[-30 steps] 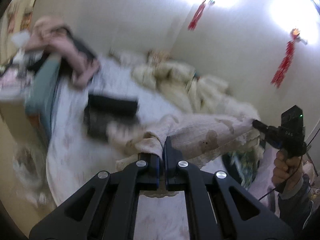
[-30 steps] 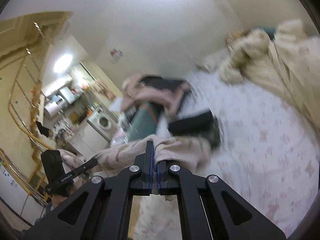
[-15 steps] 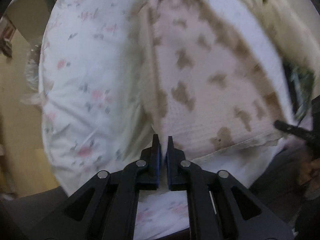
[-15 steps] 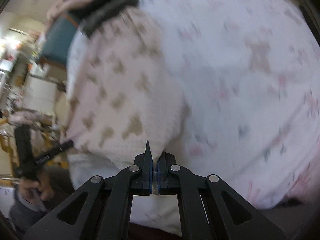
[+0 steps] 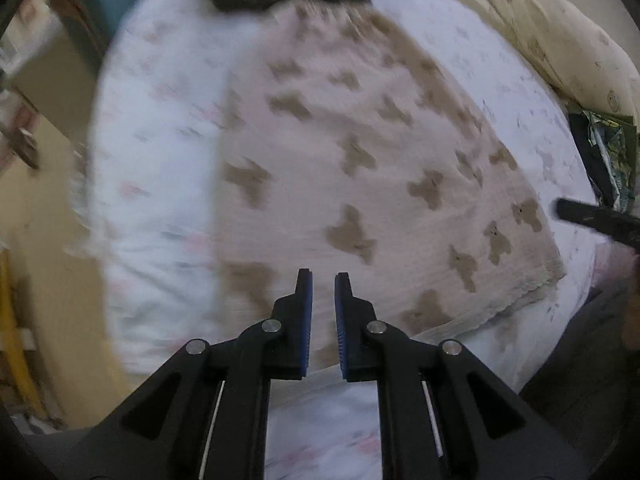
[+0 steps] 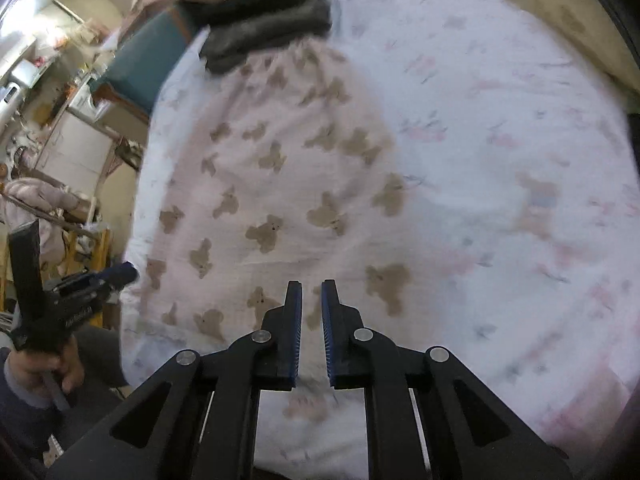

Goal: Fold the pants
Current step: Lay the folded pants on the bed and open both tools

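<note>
Pink bear-print pants (image 5: pixel 360 184) flat beneath both grippers' parted fingers (image 5: pixel 304 312).

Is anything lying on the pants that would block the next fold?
Nothing lies on the pants themselves. A pile of dark clothes sits at their far end, touching or overlapping that edge. Both the left gripper and right gripper hang open above the near edge.

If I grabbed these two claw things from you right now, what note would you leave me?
Left gripper: jaws have just been opening, nothing between them, over the near edge of the pants.
Right gripper: the same, jaws just opening and holding nothing, above the pants' near edge.
Pants: pink with brown bears, spread flat on the floral bed sheet, far end reaching a dark folded garment.
Done: pants laid out and let go.
Left: regrip and fold them.
</note>
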Tool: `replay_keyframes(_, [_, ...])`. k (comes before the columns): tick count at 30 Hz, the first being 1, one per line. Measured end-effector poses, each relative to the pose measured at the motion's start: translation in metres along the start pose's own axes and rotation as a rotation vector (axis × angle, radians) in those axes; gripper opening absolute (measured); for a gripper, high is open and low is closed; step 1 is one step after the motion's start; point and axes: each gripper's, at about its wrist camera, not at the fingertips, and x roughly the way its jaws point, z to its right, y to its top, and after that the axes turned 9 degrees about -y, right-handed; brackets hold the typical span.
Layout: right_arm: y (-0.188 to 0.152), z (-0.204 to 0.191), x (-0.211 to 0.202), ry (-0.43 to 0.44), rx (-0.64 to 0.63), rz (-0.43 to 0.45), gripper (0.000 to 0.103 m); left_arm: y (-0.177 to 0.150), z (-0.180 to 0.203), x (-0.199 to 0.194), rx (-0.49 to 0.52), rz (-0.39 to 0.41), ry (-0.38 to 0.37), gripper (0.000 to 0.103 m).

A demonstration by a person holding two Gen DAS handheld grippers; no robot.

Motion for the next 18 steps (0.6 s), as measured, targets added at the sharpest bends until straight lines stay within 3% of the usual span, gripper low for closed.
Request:
replay_keyframes(2, [0.000, -0.003, 0.031, -0.030, -0.005, -0.071, 0.012, -0.004, 0.006, 0.026, 0.029, -0.031, 0.061, 0.009])
replay_keyframes(4, [-0.005, 0.000, 0.055, -0.140, -0.050, -0.128, 0.012, -0.014, 0.005, 0.052, 0.059, -0.107, 0.126, 0.009])
replay_keyframes(6, [-0.019, 0.012, 0.073, -0.202, -0.079, -0.224, 0.009, -0.025, -0.002, 0.057, 0.050, -0.130, 0.130, 0.010])
replay_keyframes(8, [-0.026, 0.018, 0.067, -0.204, -0.090, -0.252, 0.008, -0.033, 0.000, 0.053, 0.088, -0.167, 0.158, 0.011])
replay_keyframes(13, [-0.033, 0.024, 0.054, -0.212, -0.135, -0.344, 0.008, -0.043, -0.012, 0.041, 0.006, -0.242, 0.128, 0.011])
replay_keyframes(15, [-0.020, 0.023, 0.034, -0.156, -0.133, -0.265, 0.012, -0.041, -0.014, 0.032, -0.039, -0.234, 0.112, 0.011])
replay_keyframes(17, [-0.003, 0.020, 0.009, -0.034, -0.124, -0.158, 0.012, -0.034, -0.014, 0.015, -0.093, -0.189, 0.058, 0.018])
replay_keyframes(18, [0.006, 0.019, -0.003, 0.003, -0.122, -0.104, 0.012, -0.027, -0.012, 0.003, -0.114, -0.144, 0.012, 0.031])
